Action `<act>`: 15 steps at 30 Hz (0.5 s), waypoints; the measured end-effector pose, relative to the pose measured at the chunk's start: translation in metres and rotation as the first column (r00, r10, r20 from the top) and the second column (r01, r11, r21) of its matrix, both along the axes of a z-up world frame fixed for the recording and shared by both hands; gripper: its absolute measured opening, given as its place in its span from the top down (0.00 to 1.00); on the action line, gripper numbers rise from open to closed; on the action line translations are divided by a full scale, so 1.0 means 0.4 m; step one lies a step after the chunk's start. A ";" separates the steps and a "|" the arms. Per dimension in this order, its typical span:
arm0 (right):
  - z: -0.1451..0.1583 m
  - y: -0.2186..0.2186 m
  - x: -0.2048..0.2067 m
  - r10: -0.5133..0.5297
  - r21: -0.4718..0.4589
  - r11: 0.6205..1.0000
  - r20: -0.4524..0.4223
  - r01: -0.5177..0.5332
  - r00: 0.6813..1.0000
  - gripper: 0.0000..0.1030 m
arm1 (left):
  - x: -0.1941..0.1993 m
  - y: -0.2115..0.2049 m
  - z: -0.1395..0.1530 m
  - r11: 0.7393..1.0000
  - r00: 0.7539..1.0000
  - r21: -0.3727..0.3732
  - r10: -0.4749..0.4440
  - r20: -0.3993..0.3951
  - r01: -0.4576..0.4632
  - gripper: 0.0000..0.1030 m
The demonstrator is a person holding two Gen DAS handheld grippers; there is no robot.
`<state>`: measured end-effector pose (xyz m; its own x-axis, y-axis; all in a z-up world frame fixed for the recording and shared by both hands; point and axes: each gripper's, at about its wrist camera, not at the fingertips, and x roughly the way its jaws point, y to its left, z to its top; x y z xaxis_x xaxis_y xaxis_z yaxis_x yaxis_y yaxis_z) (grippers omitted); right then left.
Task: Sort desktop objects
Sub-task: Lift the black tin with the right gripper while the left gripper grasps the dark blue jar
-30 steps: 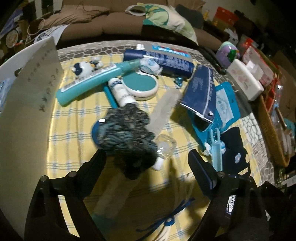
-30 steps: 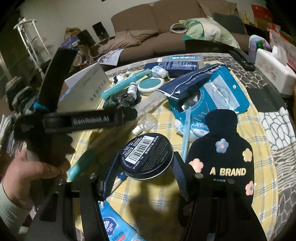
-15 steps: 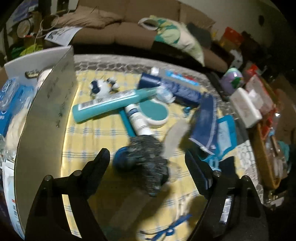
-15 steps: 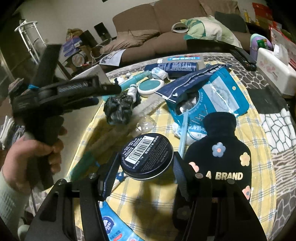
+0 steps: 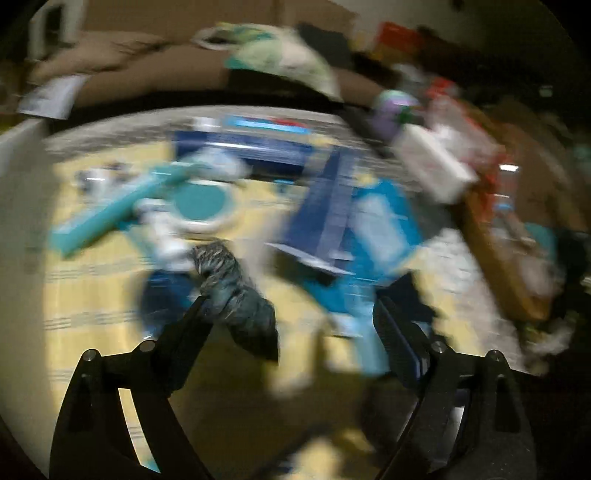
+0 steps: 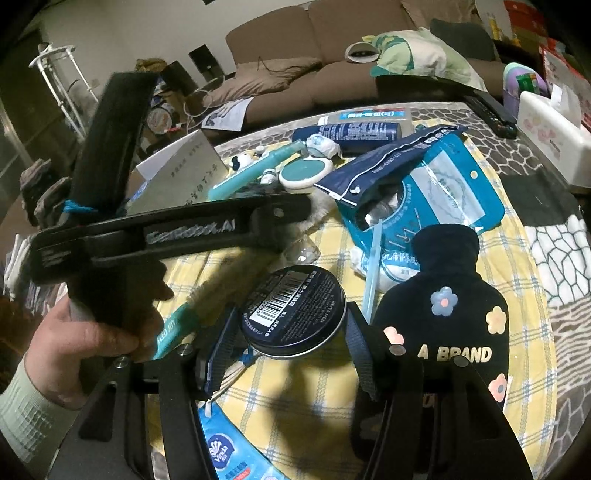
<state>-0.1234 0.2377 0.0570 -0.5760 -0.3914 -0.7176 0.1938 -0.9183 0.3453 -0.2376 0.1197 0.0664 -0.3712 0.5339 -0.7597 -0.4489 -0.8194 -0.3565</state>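
Dark knitted scrunchie (image 5: 236, 299) hooked on left gripper (image 5: 291, 314), clear of the yellow-checked table (image 5: 92, 295).
Mottled grey-blue, bunched, hanging from one finger (image 5: 192, 325); jaws wide and opening, not pinching it. Earlier lay mid-table. Right gripper (image 6: 290, 332) unchanged, clamped on black round tin (image 6: 293, 306) near the front edge.

A brown sofa (image 6: 295, 70) stands behind the table, against a pale wall (image 6: 147, 29).

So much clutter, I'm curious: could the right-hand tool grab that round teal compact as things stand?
Probably not yet. The right tool is shut on the black tin, so its jaws are full; it would need to set that down first. The compact itself lies in plain view.
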 end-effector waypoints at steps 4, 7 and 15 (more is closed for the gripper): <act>0.003 0.008 0.003 -0.006 -0.003 1.000 -0.002 0.006 1.000 0.43 | 0.000 -0.026 0.043 0.996 0.999 0.081 0.039 -0.037 -0.036 0.17; 0.002 0.018 0.004 -0.012 -0.001 1.000 0.003 0.012 1.000 0.43 | -0.034 -0.116 0.061 0.972 0.976 0.111 0.213 -0.044 -0.208 0.15; 0.011 0.038 0.000 -0.025 -0.032 0.999 -0.007 0.025 1.000 0.43 | -0.082 -0.187 -0.046 0.928 0.936 -0.133 0.352 0.013 -0.347 0.11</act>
